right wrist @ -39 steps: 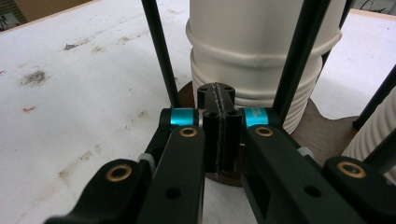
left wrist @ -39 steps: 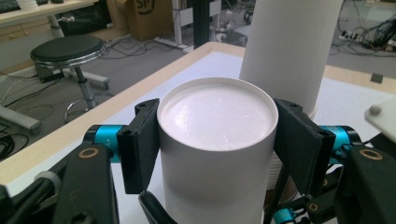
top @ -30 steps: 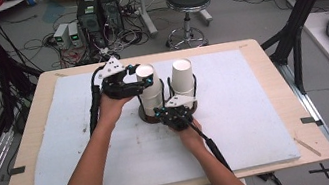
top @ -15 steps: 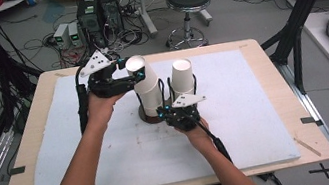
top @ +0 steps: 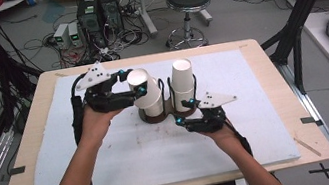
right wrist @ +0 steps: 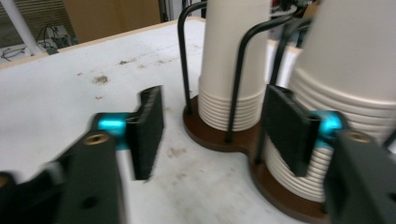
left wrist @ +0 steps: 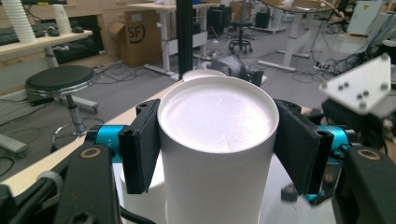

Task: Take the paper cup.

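Grey floor with tangled cables [top: 43, 29], a black stool [top: 187, 0] and computers [top: 98, 12].

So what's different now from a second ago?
The left gripper, shut on a white paper cup, lifted it off the left stack and tilted it. The right gripper has just been opening, with nothing between its pads, and pulled back from the brown holder. The right stack of cups and the holder stayed put.

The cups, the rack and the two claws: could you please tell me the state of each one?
Left claw: shut on cup.
Cup: upside down, tilted, lifted from the left stack.
Left stack: in rack.
Right stack: upright in rack.
Rack: standing on the table.
Right claw: jaws just opened, holding nothing.
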A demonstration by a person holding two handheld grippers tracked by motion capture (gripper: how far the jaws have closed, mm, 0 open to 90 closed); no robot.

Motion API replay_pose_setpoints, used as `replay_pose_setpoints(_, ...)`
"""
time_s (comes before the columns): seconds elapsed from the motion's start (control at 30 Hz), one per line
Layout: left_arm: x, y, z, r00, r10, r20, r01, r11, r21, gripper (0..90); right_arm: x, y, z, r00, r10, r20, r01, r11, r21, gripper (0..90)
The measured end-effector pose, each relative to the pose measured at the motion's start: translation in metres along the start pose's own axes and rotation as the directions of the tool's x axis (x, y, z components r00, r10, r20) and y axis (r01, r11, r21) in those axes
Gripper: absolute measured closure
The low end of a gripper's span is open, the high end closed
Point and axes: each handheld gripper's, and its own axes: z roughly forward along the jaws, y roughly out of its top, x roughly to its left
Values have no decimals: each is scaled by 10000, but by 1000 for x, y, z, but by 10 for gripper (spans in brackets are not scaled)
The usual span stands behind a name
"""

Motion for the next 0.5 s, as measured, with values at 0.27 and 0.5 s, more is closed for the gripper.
replay_pose_setpoints(0.27,-5,-16,-1,9993,45,376,-51,9999,138,360,-14,-11,-22,9998,127,161,-124,9997,-189,275)
replay_pose_setpoints(0.5,-12,-24,-1,9977,134,671,-150,9996,243,359,-18,-20,-31,9997,210,85,-206,9989,-418,238)
